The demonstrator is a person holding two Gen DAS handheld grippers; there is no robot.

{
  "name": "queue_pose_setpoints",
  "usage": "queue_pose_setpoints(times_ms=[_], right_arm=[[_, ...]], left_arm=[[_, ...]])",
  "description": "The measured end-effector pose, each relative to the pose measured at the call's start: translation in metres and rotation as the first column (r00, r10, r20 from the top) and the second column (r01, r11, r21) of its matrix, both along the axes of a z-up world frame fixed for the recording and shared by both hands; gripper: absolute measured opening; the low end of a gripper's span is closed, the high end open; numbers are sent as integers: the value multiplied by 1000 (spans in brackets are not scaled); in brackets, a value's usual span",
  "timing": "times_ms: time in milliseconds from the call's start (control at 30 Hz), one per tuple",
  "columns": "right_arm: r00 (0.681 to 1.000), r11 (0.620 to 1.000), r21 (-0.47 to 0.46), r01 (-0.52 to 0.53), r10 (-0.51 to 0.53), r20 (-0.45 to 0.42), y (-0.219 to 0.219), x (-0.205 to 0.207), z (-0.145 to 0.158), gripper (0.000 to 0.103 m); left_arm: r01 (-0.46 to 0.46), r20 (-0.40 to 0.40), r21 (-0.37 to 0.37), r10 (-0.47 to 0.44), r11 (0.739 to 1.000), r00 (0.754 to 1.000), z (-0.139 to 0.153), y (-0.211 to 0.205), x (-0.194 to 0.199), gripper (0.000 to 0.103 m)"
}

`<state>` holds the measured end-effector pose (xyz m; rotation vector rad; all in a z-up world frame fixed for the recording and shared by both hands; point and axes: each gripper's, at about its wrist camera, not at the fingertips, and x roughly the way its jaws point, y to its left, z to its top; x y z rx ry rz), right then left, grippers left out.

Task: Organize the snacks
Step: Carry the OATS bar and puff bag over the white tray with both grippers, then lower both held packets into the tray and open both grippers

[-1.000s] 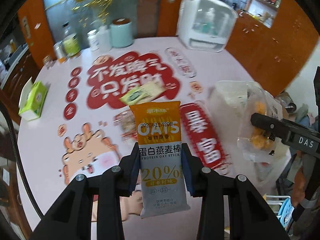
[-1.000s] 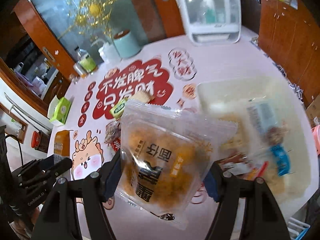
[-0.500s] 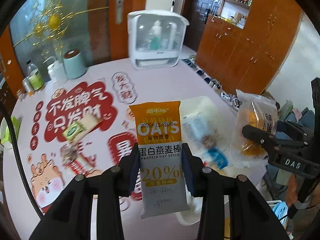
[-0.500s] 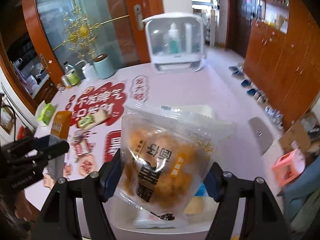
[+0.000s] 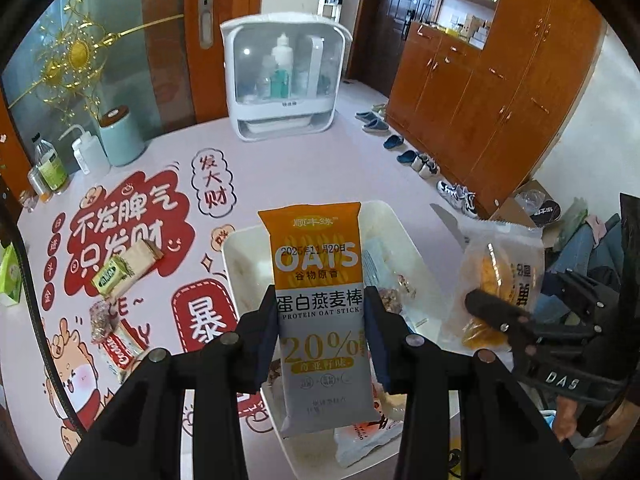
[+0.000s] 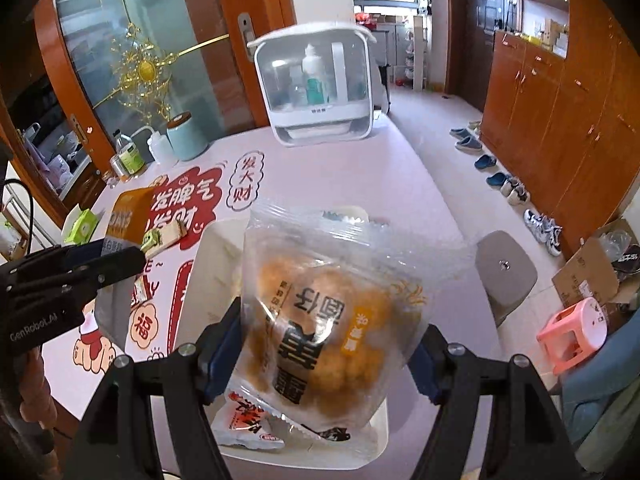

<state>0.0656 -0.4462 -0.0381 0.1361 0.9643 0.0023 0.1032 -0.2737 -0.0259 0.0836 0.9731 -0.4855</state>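
both grippers loaded over the white bin [image 5: 240, 256]

left gripper [image 5: 320, 340] clamps the oat stick packet [image 5: 320, 300] upright — right gripper [image 6: 324, 356] grips the clear puff bag [image 6: 336, 320], near the table's right edge.

Wooden cabinets [image 5: 500, 100] (shoes [image 5: 404, 156] lined below), glass door [image 6: 132, 52].

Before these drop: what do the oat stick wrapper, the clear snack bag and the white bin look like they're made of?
Oat stick wrapper: opaque printed film, matte-looking, smooth and flat. Clear snack bag: thin glossy transparent plastic, creased, with glare and crimped top seal, contents showing through. White bin: probably rigid plastic, uniform white with rounded rim and soft sheen.
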Motion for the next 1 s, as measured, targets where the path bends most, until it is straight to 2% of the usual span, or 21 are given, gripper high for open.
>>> queue_pose_setpoints(times_ms=[333,367,400,433,467,500,567,667,1000], right_arm=[[996,999,6,-51,51,-70,8,4,-26,77],[995,998,13,-57,57,-78,8,5,-29,80],[994,998,22,-63,64,-86,8,6,-31,85],[994,998,22,-65,66,-91,8,7,-34,85],[994,997,15,-70,71,-88,9,7,-37,85],[994,997,5,-75,75,-74,10,6,-37,85],[996,996,-29,-81,79,-47,12,5,-36,87],[997,996,-55,-74,73,-30,12,5,-34,94],[995,997,-15,-73,72,-67,9,9,-46,94]], left_arm=[[10,-52,38,-8,999,999,-26,-18,-1,40],[14,-55,41,-12,999,998,-28,-20,-2,45],[19,-60,40,-17,999,998,-30,-21,-2,60],[15,-61,38,-13,999,998,-32,-21,-2,70],[6,-57,36,-4,999,998,-32,-21,-2,87],[-11,-47,32,12,999,999,-32,-18,-3,91],[-25,-42,31,26,999,999,-33,-16,-2,91],[-37,-62,40,40,998,997,-38,-13,1,91],[-47,-49,78,51,996,998,-41,-6,-5,91]])
